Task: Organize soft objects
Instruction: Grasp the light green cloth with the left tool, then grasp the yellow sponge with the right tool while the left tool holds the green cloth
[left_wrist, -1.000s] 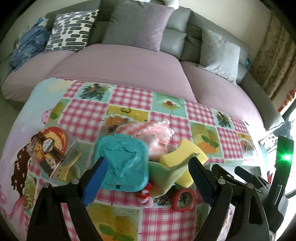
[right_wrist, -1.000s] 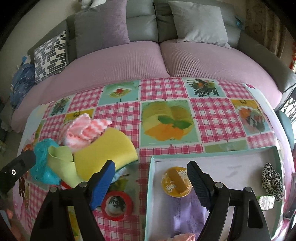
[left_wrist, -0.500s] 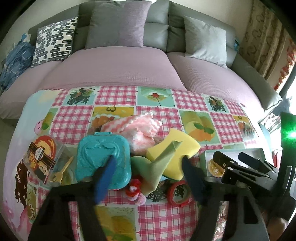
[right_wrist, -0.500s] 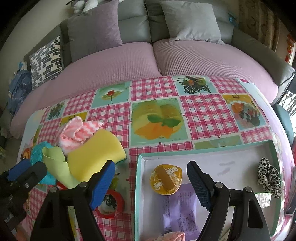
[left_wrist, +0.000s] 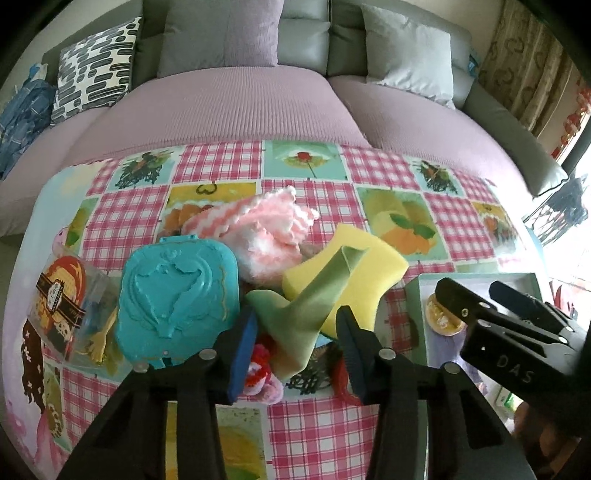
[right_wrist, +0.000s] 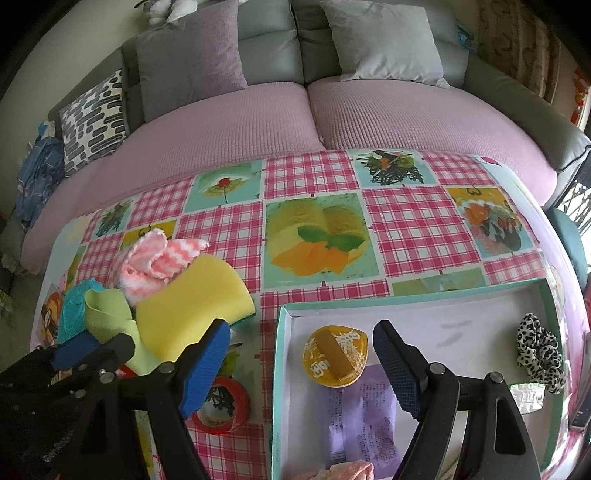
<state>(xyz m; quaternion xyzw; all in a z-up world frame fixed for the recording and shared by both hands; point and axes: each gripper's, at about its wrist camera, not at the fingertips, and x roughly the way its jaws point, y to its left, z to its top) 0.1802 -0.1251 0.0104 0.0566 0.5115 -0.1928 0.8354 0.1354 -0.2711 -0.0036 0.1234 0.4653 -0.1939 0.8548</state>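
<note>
A pile of soft things lies on the checked tablecloth: a pink-white knitted cloth (left_wrist: 266, 229), a yellow sponge (left_wrist: 351, 266) and a green cloth (left_wrist: 303, 317). My left gripper (left_wrist: 297, 345) is open, its jaws on either side of the green cloth's lower end, not closed on it. A small red-pink woolly item (left_wrist: 262, 369) lies just below. In the right wrist view the same pile shows at left: sponge (right_wrist: 192, 306), green cloth (right_wrist: 107, 314), pink cloth (right_wrist: 155, 262). My right gripper (right_wrist: 299, 369) is open and empty over the teal-rimmed box (right_wrist: 406, 295).
A teal plastic case (left_wrist: 177, 299) and a clear snack pack (left_wrist: 62, 302) lie left of the pile. A red tape ring (right_wrist: 221, 406) lies by the box. The box holds a yellow round pack (right_wrist: 336, 354), a purple packet (right_wrist: 365, 413) and a leopard scrunchie (right_wrist: 539, 350). A sofa stands behind.
My left gripper has moved forward toward the pile and its jaws have narrowed around the green cloth. My right gripper has shifted slightly over the box and stayed open.
</note>
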